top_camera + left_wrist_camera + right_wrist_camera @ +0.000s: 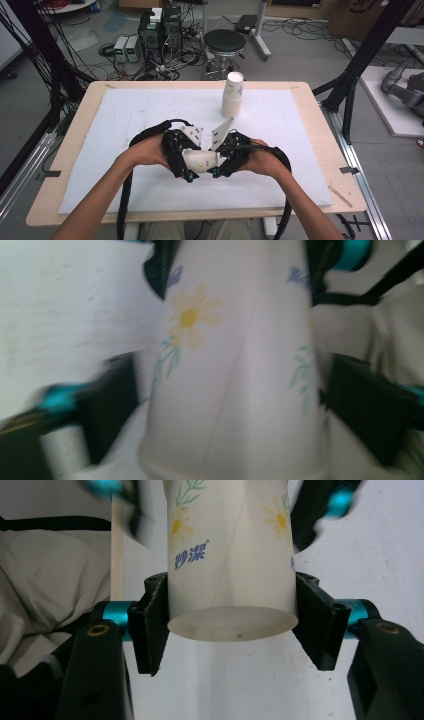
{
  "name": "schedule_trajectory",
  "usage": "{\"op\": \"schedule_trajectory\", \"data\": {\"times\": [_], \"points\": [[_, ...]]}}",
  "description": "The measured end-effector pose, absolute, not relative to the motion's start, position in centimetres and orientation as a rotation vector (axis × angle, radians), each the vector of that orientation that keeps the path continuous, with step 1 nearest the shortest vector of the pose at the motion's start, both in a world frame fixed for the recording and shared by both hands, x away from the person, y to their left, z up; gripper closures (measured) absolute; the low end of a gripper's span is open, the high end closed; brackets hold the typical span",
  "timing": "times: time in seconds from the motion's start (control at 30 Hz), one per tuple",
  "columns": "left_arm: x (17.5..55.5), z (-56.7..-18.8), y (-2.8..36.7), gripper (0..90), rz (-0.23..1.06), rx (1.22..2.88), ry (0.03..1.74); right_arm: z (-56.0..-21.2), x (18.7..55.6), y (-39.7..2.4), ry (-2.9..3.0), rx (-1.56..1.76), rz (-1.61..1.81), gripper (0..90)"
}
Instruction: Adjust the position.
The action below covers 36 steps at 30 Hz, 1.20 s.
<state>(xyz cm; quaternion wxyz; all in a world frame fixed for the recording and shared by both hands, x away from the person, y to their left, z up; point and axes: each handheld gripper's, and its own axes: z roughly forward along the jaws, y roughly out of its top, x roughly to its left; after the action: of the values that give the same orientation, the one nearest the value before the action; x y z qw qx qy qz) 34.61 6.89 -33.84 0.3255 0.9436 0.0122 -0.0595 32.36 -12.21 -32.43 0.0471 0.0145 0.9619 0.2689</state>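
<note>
A paper cup (pixel 201 161) printed with yellow daisies lies sideways between my two grippers, lifted just above the middle of the white mat (pixel 125 115) that covers the surface (pixel 75 125). In the right gripper view, my right gripper (pixel 231 625) pinches the cup (pixel 230 555) near its base, one black jaw pressed against each side, with the flat bottom facing the camera. In the left gripper view, which is blurred, my left gripper (pixel 225 405) has its jaws on either side of the cup (pixel 230 365) near its rolled rim; they seem to touch the wall, so I take it as gripped from that end too. From the high view, my left gripper (pixel 181 161) and right gripper (pixel 224 159) face each other, my hands close together. A stack of paper cups (pixel 233 95) stands upright at the far part of the mat, well apart from the held one.
</note>
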Motion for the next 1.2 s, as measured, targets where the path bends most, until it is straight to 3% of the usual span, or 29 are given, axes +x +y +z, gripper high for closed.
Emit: {"op": "schedule_trajectory", "data": {"times": [0.4,0.77,1.2], "points": [[34.9,-33.2,8.0,2.0,-0.108,2.399,0.049,-32.6,32.5,-12.7,2.933,0.056,0.866,38.2],[33.9,-33.0,11.4,2.0,-0.048,2.116,0.103,-33.1,32.4,-15.9,2.832,0.161,1.179,38.2],[32.2,-36.8,14.4,2.0,0.003,1.818,0.201,-35.2,31.9,-17.9,2.693,0.223,1.486,38.2]]}}
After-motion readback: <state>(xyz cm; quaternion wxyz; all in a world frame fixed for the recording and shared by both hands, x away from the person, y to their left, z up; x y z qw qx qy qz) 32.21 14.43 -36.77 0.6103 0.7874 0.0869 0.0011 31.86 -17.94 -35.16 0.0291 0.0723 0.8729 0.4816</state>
